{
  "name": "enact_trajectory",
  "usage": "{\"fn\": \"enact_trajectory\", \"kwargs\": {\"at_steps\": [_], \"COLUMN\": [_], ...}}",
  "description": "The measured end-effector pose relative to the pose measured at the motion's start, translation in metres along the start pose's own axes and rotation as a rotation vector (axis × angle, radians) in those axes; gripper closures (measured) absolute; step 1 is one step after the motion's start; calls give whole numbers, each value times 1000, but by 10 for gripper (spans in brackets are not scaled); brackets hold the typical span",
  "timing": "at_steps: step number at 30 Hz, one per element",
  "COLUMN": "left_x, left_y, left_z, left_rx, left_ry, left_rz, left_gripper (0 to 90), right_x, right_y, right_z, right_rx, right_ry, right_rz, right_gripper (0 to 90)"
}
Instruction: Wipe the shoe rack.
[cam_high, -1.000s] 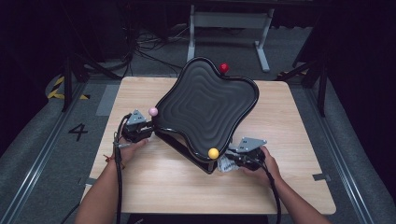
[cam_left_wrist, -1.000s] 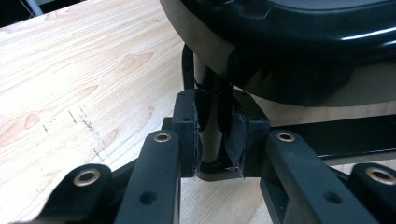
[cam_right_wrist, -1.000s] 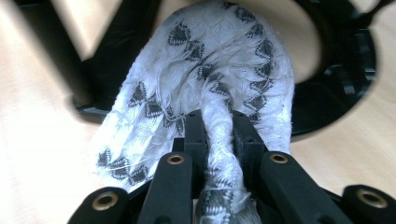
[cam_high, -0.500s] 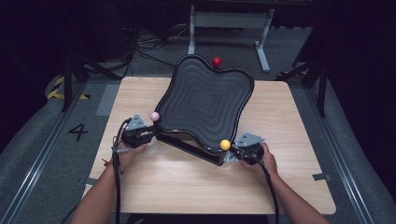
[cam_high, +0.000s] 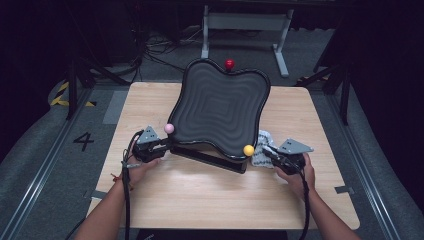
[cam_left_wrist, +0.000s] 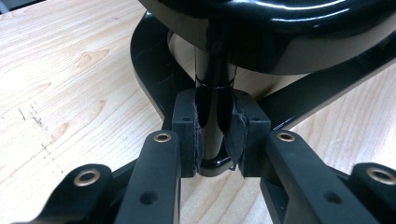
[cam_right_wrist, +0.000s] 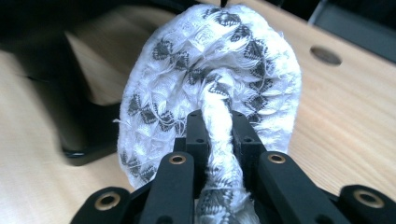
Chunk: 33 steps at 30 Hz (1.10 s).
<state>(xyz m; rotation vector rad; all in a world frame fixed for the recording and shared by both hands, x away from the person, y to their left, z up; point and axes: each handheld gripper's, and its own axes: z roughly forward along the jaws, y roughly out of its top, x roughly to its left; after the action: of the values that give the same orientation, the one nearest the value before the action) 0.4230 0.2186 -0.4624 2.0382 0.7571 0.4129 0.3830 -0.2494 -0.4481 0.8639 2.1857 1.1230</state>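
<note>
Left gripper (cam_high: 165, 145) first: we've got it clenched on a glossy black post (cam_left_wrist: 212, 121) of the tray stand, and in the left gripper view both pads press the post from either side, just under the rim of the tray. From the high view, our left hand (cam_high: 140, 167) sits at the near left edge of the wooden table (cam_high: 200, 200), with the pink ball (cam_high: 169, 128) on the tray's corner just beside the gripper.

Moving to the middle, the black wavy-edged tray (cam_high: 220, 107) stands tilted on its black base bar (cam_high: 210, 159), its far edge raised toward the back of the table. Its surface shows stepped concentric ridges. A red ball (cam_high: 229, 64) caps the far corner, a yellow ball (cam_high: 248, 150) the near right corner.

On to the right: our right gripper (cam_high: 267, 152) is clamped on a white cloth with a dark grey woven pattern (cam_right_wrist: 210, 88). In the right gripper view a twisted fold of it is pinched between the pads and the rest fans out ahead, just beside the yellow ball and the tray's near right corner. Our right hand (cam_high: 295, 172) rests on the table.

For writing, we can read one mark: a "4" (cam_high: 83, 141) on the grey floor left of the table.
</note>
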Motion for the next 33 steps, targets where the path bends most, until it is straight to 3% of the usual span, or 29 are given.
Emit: {"fn": "enact_trajectory", "kwargs": {"at_steps": [3, 5, 7, 8, 10, 12, 17, 23, 24, 26, 30, 33], "left_x": [-3, -6, -8, -10, -12, -17, -20, -30, -32, -43, -50, -53], "left_y": [0, -1, -1, 0, -1, -1, 1, 3, 4, 6, 8, 8], "left_z": [-1, -2, -2, -2, -2, 0, 3, 8, 9, 15, 19, 29], "left_rx": [9, 9, 8, 13, 8, 4, 6, 2, -3, 24, 28, 53], "left_ry": [-7, -15, -19, -27, -31, -46, -48, -65, -71, -71, -85, -61], "left_rz": [11, 16, 15, 21, 30, 34, 42, 54, 51, 84, 86, 81], "left_gripper": [743, 743, 743, 743, 743, 743, 742, 742, 742, 712, 689, 660], "right_x": [7, 15, 19, 24, 27, 32, 24, 16, 14, 8, 4, -4], "right_y": [0, -3, -5, -9, -11, -15, -12, -12, -13, -14, -15, -19], "right_z": [-14, -15, -13, -5, -1, 11, 21, 17, 14, 8, 7, 3], "right_rx": [-21, 30, 51, 97, 117, 156, 112, 74, 64, 34, 37, 49], "right_ry": [37, 119, 127, 166, 168, 151, 78, 13, 4, -22, -47, -70], "right_rz": [-30, -60, -78, -85, -89, -100, -28, 20, 39, 90, 95, 105], "right_gripper": [811, 810, 810, 808, 807, 804, 807, 809, 809, 809, 808, 808]}}
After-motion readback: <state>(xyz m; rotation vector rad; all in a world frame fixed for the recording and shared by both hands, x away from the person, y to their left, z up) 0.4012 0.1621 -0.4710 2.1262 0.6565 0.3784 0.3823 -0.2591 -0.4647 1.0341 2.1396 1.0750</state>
